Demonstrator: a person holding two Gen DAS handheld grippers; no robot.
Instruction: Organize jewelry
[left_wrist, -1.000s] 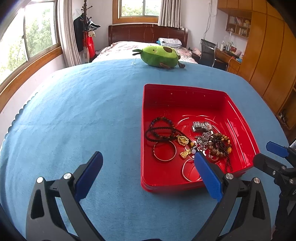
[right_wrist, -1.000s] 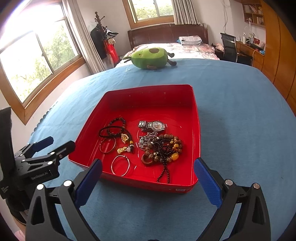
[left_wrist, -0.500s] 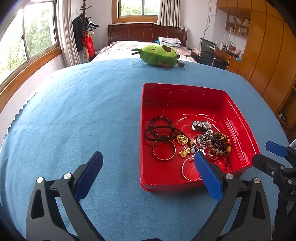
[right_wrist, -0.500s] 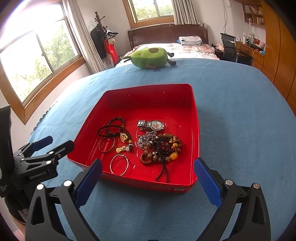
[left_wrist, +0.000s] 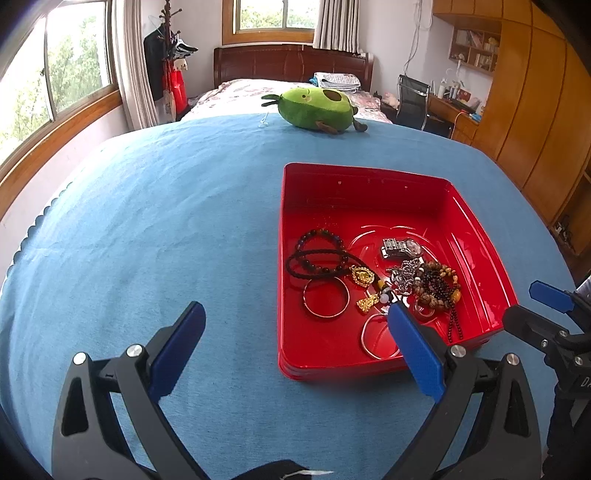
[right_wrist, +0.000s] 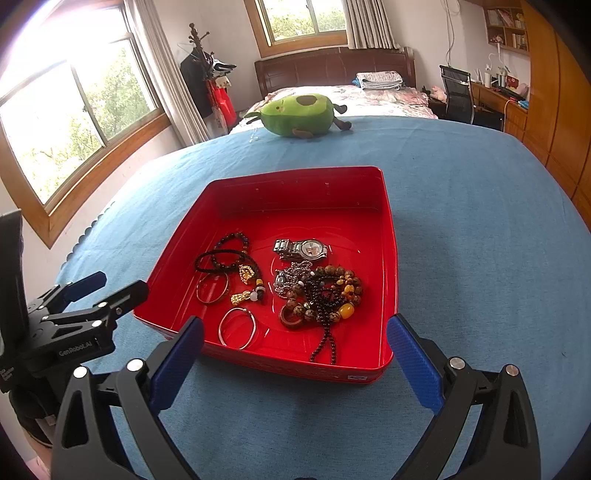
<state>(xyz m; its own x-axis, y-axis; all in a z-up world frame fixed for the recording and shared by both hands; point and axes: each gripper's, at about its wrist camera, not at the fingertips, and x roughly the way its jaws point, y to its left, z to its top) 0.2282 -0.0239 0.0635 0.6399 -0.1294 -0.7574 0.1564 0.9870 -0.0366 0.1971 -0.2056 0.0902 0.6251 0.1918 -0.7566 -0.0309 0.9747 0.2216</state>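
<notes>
Both grippers, left gripper (left_wrist: 295, 343) and right gripper (right_wrist: 295, 350), gape wide, holding nothing. Jewelry lies in the red tray (right_wrist: 388, 229); the tangled bead strands (right_wrist: 325, 291) risk lifting together.

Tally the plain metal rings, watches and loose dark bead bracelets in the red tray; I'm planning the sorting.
Plain metal bangles: 2
Wristwatch: 1
Dark bead bracelet lying apart: 1
Total: 4, leaving out the tangled bead pile.

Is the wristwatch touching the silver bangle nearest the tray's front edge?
Apart. The right wrist view shows the wristwatch farther back in the red tray, with bare red floor between it and the silver bangle.
</notes>
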